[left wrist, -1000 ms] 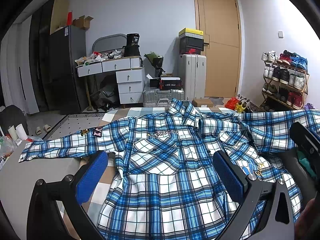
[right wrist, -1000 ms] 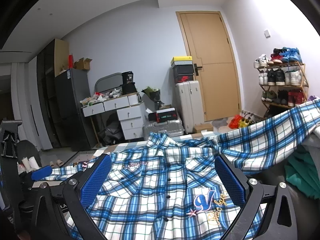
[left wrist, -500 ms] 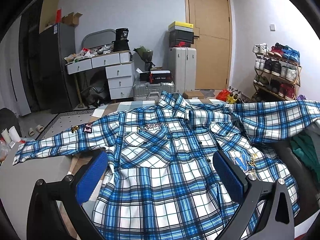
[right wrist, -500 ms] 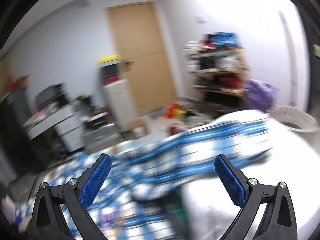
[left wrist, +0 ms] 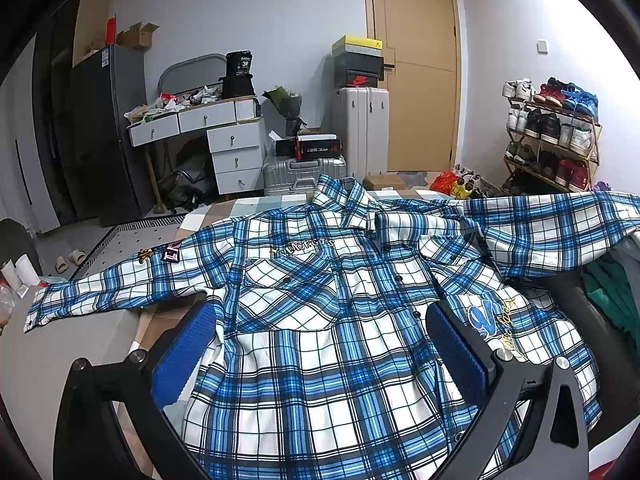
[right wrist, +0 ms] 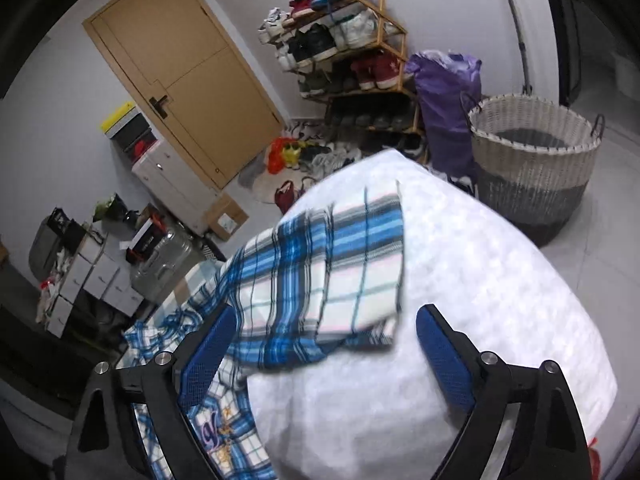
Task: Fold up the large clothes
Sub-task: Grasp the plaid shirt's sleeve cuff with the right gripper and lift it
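A blue and white plaid shirt (left wrist: 320, 320) lies spread out and buttoned, front up, with the collar at the far end. One sleeve (left wrist: 100, 288) runs left over a grey surface. The other sleeve (left wrist: 552, 232) runs right. My left gripper (left wrist: 320, 344) hangs open over the shirt's lower front, with cloth under it and nothing pinched. In the right wrist view, the right sleeve's cuff (right wrist: 340, 280) rests on a white padded bundle (right wrist: 460, 280). My right gripper (right wrist: 326, 356) hovers over that cuff with its jaws closing. The cuff is between the blue pads (right wrist: 444, 360), which do not press on it.
A wicker basket (right wrist: 532, 160), a purple bag (right wrist: 448, 92) and a shoe rack (right wrist: 348, 52) stand beyond the white bundle. Green clothes (left wrist: 612, 292) lie to the right of the shirt. White drawers (left wrist: 224, 140), suitcases (left wrist: 368, 128) and a door (left wrist: 416, 80) fill the far wall.
My right gripper has swung right, from over the shirt's body to the sleeve cuff on the white bundle, rolling as it went. The left gripper has stayed in place.
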{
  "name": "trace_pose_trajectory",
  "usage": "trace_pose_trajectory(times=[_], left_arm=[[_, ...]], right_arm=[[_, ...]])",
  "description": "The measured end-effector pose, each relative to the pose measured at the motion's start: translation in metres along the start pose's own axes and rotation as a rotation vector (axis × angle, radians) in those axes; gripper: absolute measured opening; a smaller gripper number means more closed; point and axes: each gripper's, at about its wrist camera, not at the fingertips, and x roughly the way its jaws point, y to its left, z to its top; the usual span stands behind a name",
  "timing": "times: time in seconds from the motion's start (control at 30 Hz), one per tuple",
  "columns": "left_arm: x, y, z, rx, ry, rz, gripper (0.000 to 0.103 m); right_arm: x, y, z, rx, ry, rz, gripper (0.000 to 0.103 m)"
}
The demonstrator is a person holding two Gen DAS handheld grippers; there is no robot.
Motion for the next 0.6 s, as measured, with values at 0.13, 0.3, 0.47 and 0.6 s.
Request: trace_pose_trajectory(times=[0.13, 0.3, 0.47, 0.6], left_arm=[[0.001, 0.001, 0.000, -0.006, 0.005, 0.000, 0.102], [0.001, 0.002, 0.001, -0.004, 0.003, 0.002, 0.102], [0.002, 0.003, 0.000, -0.001, 0.007, 0.007, 0.102], [0.003, 0.005, 0.001, -0.007, 0.003, 0.014, 0.102]], right_arm=[[0.022, 0.011, 0.009, -0.054, 0.023, -0.072, 0.080], [0.039, 0.035, 0.011, -0.234, -0.009, -0.216, 0.004], [0.030, 0.040, 0.027, -0.290, -0.090, -0.253, 0.004], [0.016, 0.064, 0.056, -0.337, -0.174, -0.300, 0.004]])
